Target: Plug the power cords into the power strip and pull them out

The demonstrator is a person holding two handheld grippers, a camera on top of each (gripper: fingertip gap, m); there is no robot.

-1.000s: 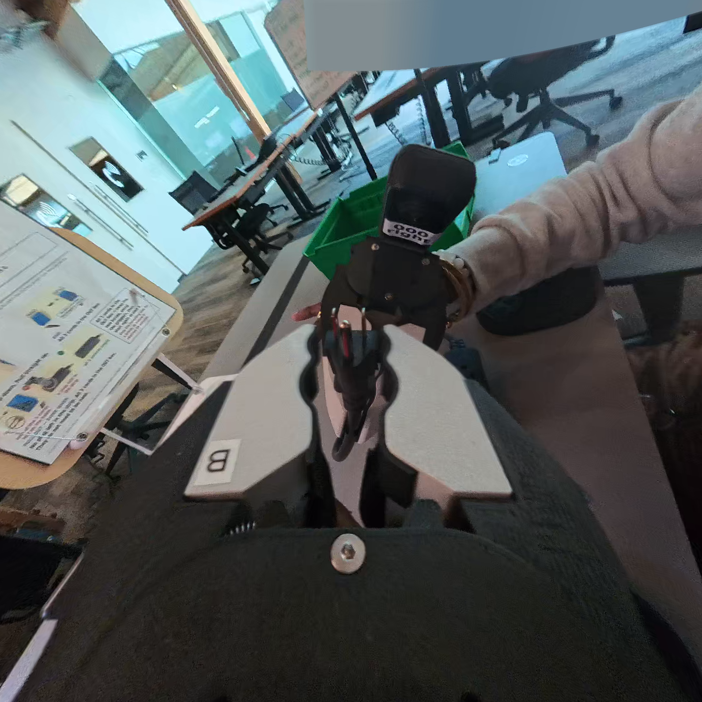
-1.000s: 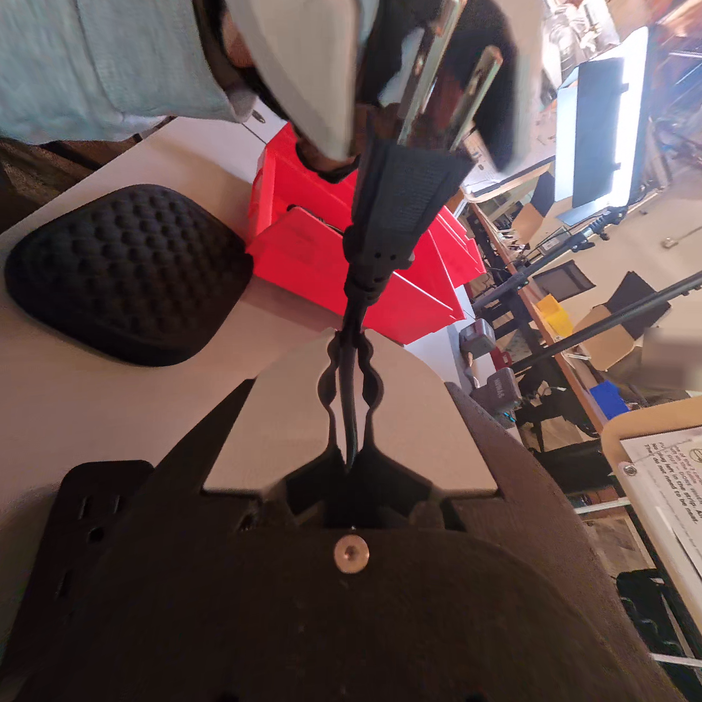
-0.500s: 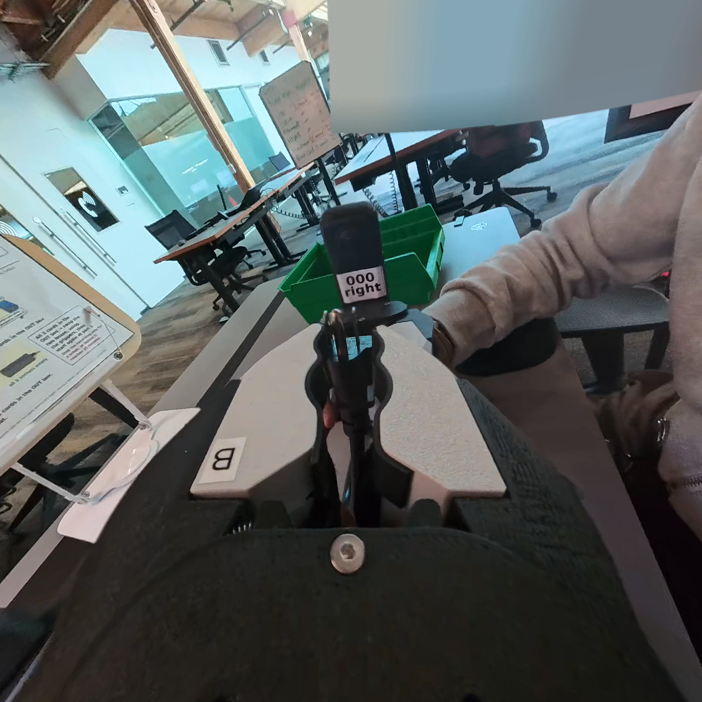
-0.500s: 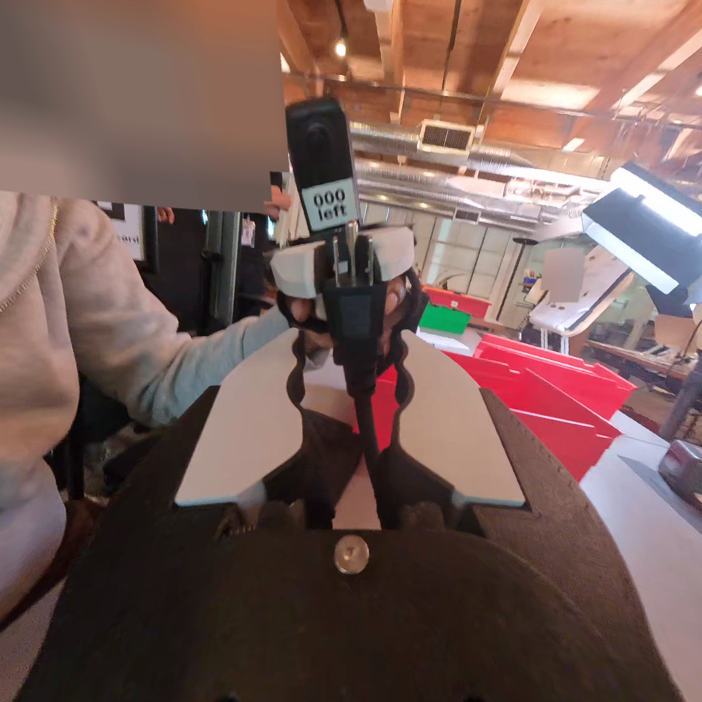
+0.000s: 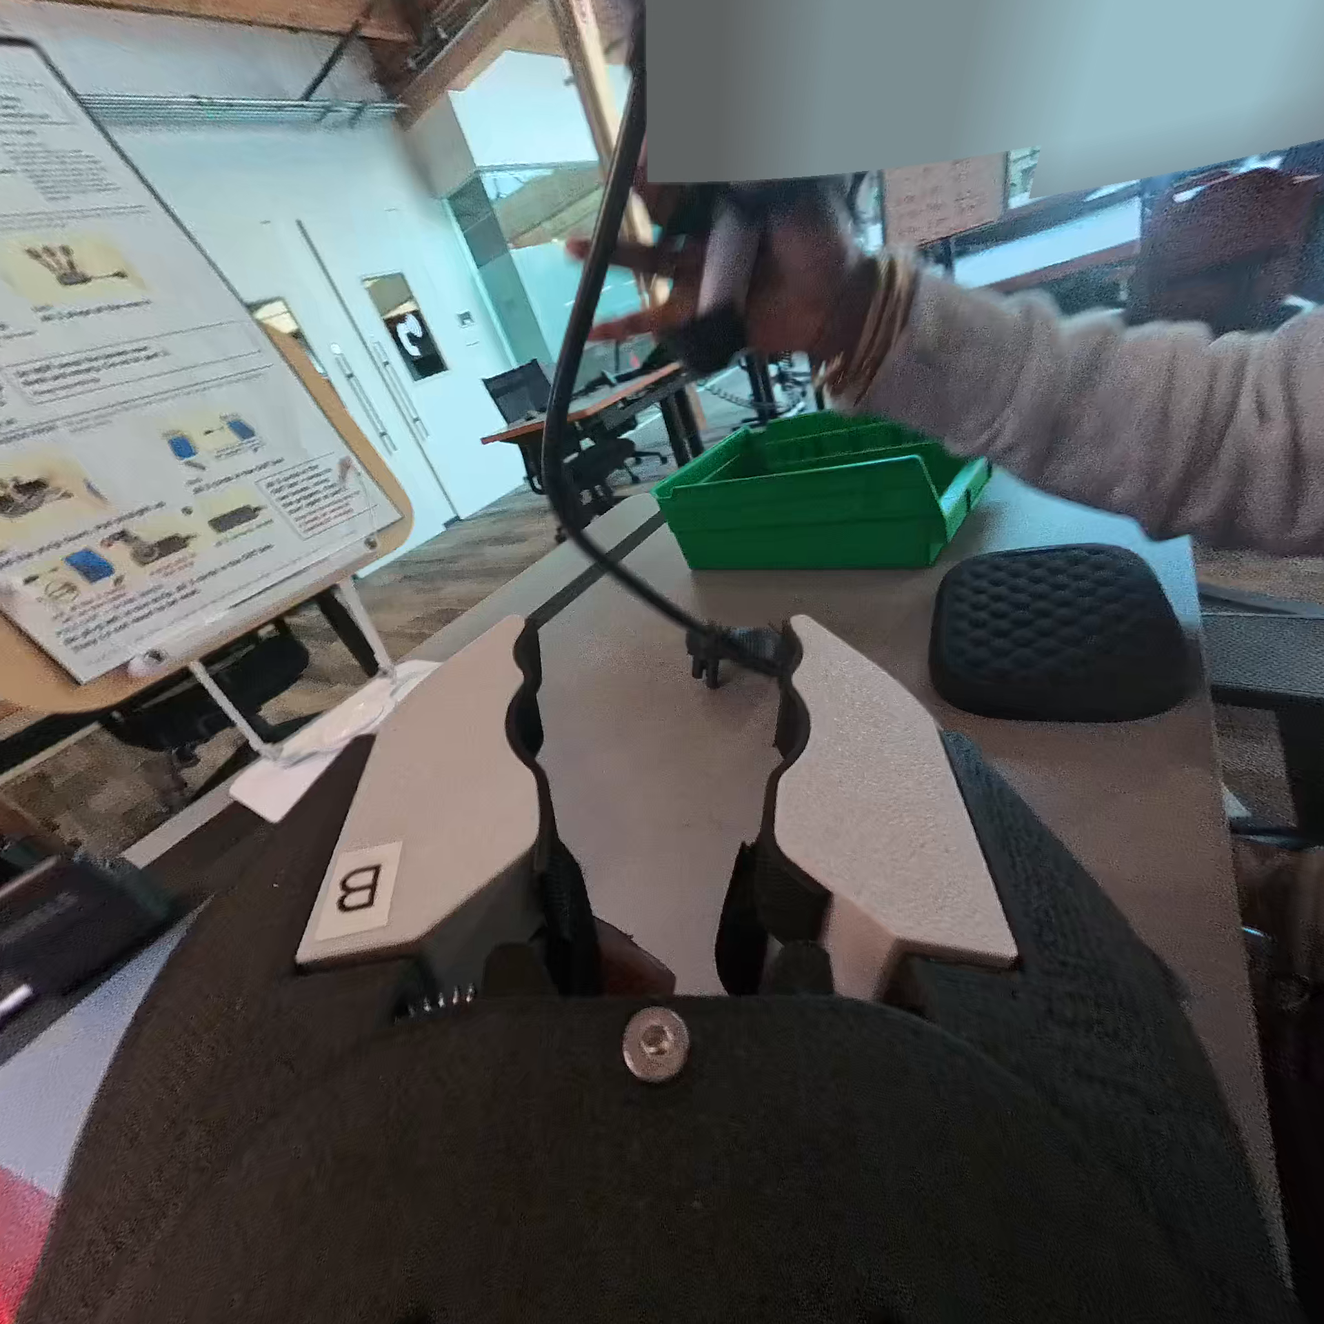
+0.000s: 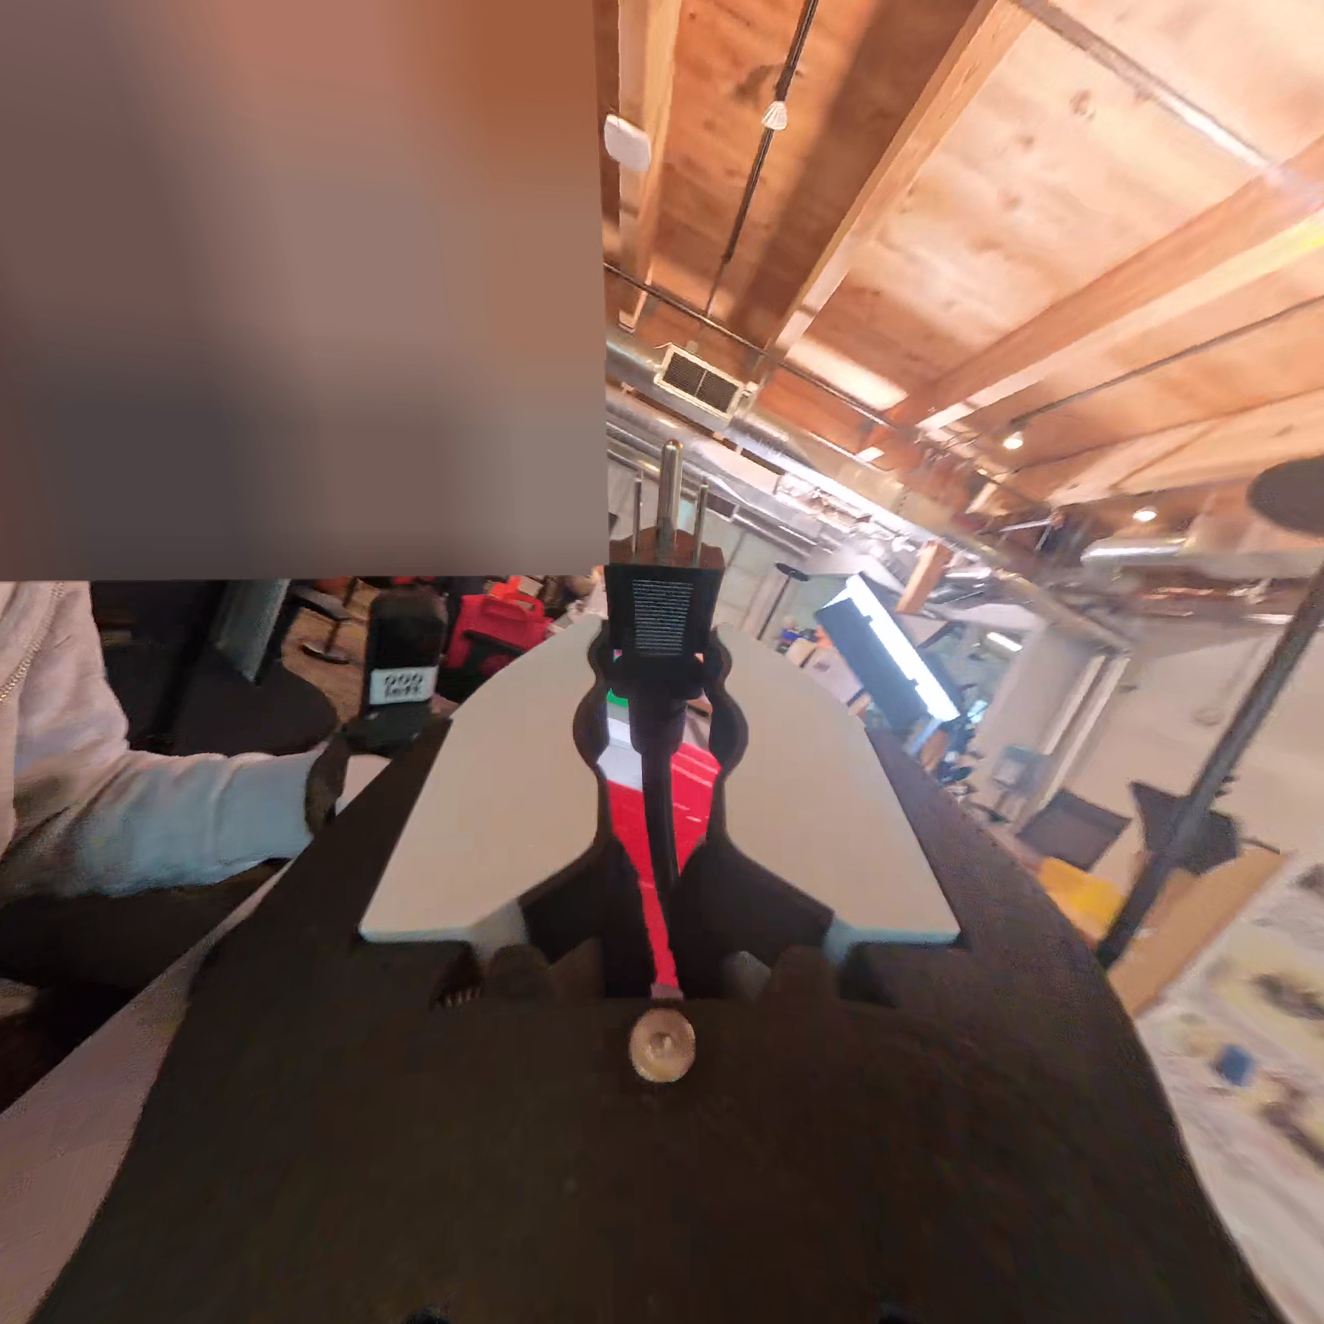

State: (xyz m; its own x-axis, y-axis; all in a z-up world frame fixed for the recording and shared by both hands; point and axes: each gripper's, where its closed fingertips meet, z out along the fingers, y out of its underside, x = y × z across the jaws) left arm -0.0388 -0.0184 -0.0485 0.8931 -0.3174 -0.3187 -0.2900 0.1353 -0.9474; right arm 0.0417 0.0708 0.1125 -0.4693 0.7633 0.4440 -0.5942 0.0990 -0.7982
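My right gripper (image 6: 660, 630) is shut on a black three-prong plug (image 6: 663, 616), held up in the air with its prongs pointing at the ceiling. The plug's black cord (image 6: 655, 788) runs back between the fingers. My left gripper (image 5: 659, 637) is open and empty, low over the grey table (image 5: 645, 752). In the left wrist view the cord (image 5: 548, 444) hangs down from above, and its other end (image 5: 738, 645) rests on the table by my right fingertip. The power strip is not in view.
A green bin (image 5: 824, 501) stands at the table's far end, with a black textured pad (image 5: 1060, 630) to its right. A person's sleeved arm (image 5: 1075, 415) reaches across above them. An instruction board (image 5: 143, 394) stands left of the table. Red bins (image 6: 688, 774) show between my right fingers.
My left gripper has opened, let go of the plug and dropped toward the table. My right gripper now holds the plug alone and has risen and tilted up toward the ceiling.
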